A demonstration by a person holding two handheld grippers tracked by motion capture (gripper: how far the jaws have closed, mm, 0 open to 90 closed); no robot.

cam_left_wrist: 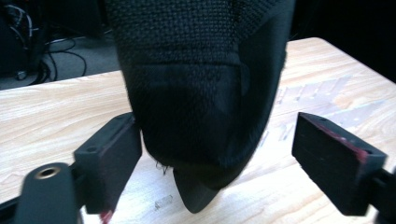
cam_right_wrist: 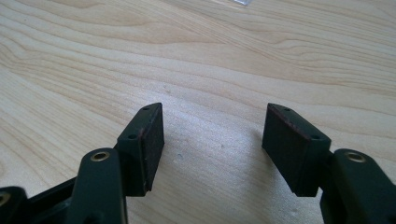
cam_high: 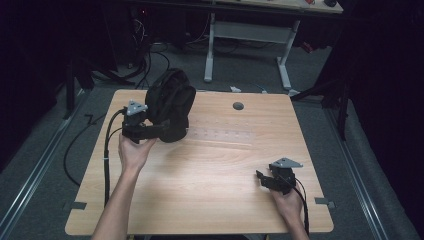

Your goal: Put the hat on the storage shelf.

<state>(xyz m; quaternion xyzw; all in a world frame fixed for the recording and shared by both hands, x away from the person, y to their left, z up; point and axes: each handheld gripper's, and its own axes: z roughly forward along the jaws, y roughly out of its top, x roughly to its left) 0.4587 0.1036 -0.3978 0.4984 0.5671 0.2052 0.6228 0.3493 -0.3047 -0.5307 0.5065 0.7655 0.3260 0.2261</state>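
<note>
One black bag (cam_high: 170, 102) of woven fabric stands on the table (cam_high: 220, 165) near its far left corner. It is upright, with its long axis rising from the tabletop and leaning a little toward the far edge; its rounded top points up and away from the person. In the left gripper view its lower end (cam_left_wrist: 196, 116) narrows to a blunt tip that points down at the wood, with a small black tab sticking out beneath it.

The left tongs (cam_high: 162, 127) reach in from the left edge side, level with the bag's base. Their jaws are released: the bag's lower end sits between them, one pad (cam_left_wrist: 109, 158) just touching or nearly touching the fabric, the other pad (cam_left_wrist: 334, 161) well apart from it, so nothing is clamped.

The right tongs (cam_high: 260, 176) rest low over bare wood near the near right corner, well apart from the bag. Their jaws are spread, with only wood grain between the two pads (cam_right_wrist: 149, 149).

Two tongs, one bag. On the table there is also one round grey cap (cam_high: 238, 106) near the middle of the far edge, and a pale band of tape marks (cam_high: 222, 134) across the wood just right of the bag. Nothing lies between the right tongs and the bag. Beyond the far edge stands a white-legged desk (cam_high: 250, 30), and cables (cam_high: 150, 60) trail over the floor.
</note>
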